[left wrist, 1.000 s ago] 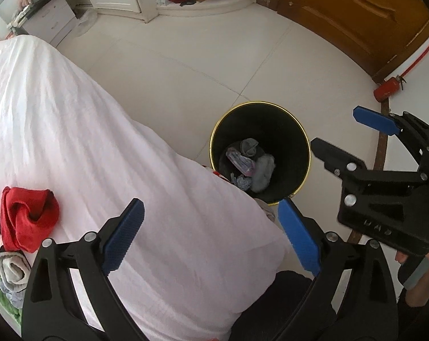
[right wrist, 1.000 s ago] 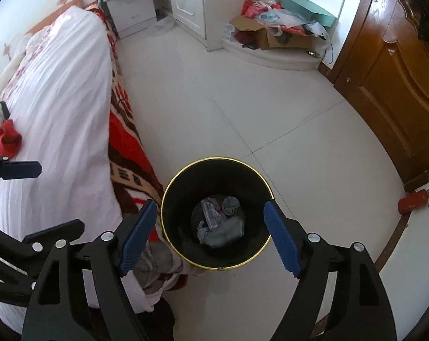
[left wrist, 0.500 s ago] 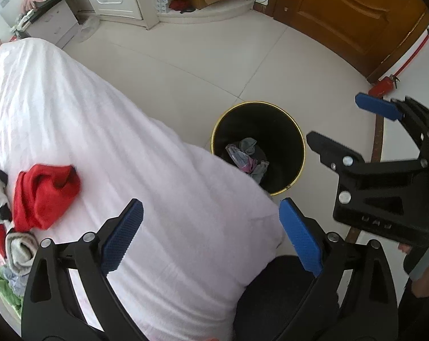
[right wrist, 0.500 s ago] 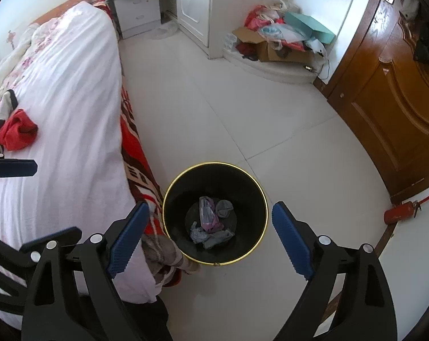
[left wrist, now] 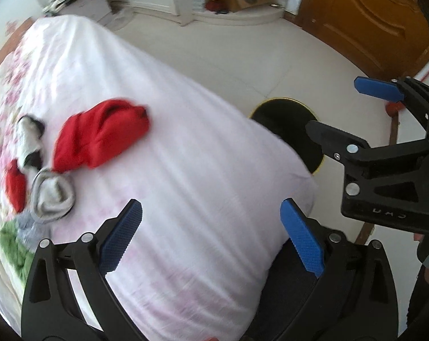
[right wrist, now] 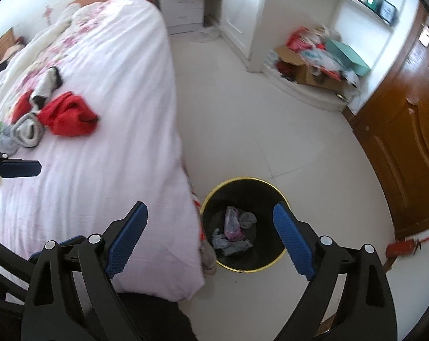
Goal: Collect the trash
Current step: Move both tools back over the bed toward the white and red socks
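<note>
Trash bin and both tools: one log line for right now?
left tool open, empty | right tool open, empty | trash bin holds scraps | red cloth on bed

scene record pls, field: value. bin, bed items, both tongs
bin: black trash bin with yellow rim, on the floor at the bed's corner
bin contents: crumpled pink and grey scraps
bed: white floral sheet
bed items: red cloth, grey socks, smaller red piece, green cloth
left tongs: open, nothing between the pads, over the bed
right tongs: open, nothing between the pads, bin in view beyond them
floor extras: red extinguisher by the wooden door
</note>
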{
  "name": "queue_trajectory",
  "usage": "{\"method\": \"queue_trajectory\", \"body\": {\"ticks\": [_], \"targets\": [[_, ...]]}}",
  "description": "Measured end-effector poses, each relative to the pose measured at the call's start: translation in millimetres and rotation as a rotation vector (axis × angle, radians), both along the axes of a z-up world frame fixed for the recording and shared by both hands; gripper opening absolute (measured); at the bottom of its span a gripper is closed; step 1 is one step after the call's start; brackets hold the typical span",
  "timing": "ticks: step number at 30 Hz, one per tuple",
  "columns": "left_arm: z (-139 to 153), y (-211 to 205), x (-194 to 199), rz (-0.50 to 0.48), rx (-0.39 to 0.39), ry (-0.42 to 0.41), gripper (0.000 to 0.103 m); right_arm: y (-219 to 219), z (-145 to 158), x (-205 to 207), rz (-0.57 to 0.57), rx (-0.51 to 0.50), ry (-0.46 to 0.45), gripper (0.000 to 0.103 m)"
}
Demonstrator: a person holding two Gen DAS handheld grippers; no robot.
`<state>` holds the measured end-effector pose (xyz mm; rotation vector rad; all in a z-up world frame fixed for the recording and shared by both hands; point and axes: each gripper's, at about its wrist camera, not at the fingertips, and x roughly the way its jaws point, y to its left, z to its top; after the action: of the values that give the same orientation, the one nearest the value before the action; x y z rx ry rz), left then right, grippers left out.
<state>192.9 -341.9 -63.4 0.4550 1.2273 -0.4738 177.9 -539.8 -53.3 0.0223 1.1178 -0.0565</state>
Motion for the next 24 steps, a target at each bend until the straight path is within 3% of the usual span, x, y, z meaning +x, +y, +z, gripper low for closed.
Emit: {"method": "queue_trajectory", "body": {"ticks": [14,24], "targets": [[25,105,-10,0.231,-0.010,-0.033,0.096,116,25,29,0.295,-0.034,-0.021,0.086],[40,185,-16,0.384,-0.005,-0.041,0.097,191,27,44,0.460,-0.005,-0.014,0.087]]}}
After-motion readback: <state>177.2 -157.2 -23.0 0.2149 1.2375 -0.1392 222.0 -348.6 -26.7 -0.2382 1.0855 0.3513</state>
